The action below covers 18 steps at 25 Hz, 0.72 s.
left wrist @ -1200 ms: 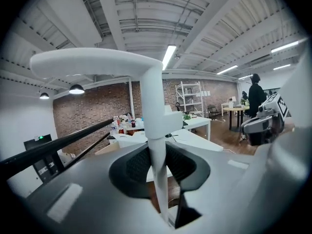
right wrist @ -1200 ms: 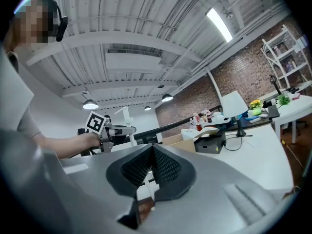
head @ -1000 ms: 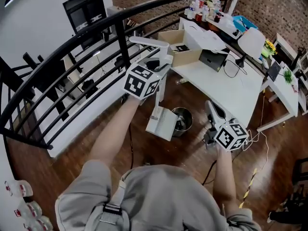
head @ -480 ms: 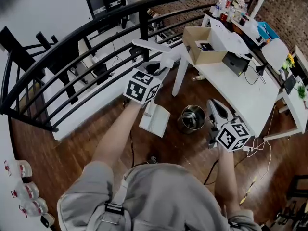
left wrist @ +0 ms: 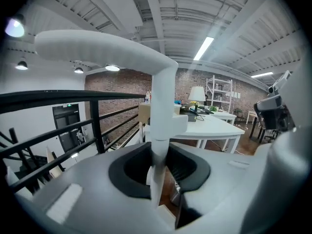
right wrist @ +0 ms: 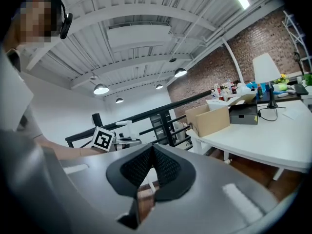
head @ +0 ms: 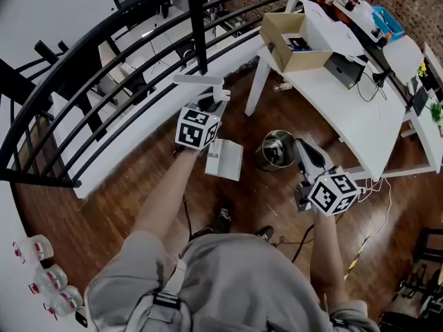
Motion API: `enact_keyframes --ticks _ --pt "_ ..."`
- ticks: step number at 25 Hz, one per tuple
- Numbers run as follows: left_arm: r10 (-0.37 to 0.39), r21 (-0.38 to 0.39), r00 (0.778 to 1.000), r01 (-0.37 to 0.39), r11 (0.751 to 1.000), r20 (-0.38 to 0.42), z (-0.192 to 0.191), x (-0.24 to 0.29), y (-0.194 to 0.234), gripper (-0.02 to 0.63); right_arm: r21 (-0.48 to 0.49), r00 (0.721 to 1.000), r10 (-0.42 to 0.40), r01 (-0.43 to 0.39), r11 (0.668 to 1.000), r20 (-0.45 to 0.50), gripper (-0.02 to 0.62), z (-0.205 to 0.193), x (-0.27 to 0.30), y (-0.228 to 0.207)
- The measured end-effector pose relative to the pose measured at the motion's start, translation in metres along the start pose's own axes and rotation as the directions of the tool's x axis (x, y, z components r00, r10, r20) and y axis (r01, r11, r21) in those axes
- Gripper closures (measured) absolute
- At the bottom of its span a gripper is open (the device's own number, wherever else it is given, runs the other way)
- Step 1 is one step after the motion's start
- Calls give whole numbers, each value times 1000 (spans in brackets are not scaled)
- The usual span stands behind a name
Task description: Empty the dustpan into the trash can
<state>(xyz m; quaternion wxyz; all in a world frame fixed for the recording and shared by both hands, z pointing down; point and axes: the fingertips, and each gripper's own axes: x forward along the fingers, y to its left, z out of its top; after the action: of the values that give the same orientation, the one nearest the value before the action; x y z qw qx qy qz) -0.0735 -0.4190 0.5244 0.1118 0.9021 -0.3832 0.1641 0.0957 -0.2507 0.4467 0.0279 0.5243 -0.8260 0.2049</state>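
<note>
Wooden floor (head: 118, 206) spreads beneath a black railing (head: 197, 33). Left tool (head: 210, 104) is clamped on the dustpan (head: 225, 159) by its handle, and the pan hangs just beside the trash can (head: 277, 151). Right tool (head: 304, 154) has its jaws together, empty.

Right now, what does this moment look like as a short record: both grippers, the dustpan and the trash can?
left gripper: shut on the white handle of the dustpan
right gripper: shut, nothing between the jaws
dustpan: held to the left of the trash can, apart from it
trash can: metal, standing on the wood floor by the white table
</note>
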Motion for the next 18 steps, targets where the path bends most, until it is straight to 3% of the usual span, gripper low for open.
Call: enact_keyframes --ticks 9,18 --pt "-47 -18 998 47 999 -31 -73 59 1 518 51 993 -80 85 995 -82 595 -43 -6 -17" --pt "-52 -70 998 50 996 -28 -111 92 13 515 76 983 -126 136 988 -131 595 -67 -11 -25"
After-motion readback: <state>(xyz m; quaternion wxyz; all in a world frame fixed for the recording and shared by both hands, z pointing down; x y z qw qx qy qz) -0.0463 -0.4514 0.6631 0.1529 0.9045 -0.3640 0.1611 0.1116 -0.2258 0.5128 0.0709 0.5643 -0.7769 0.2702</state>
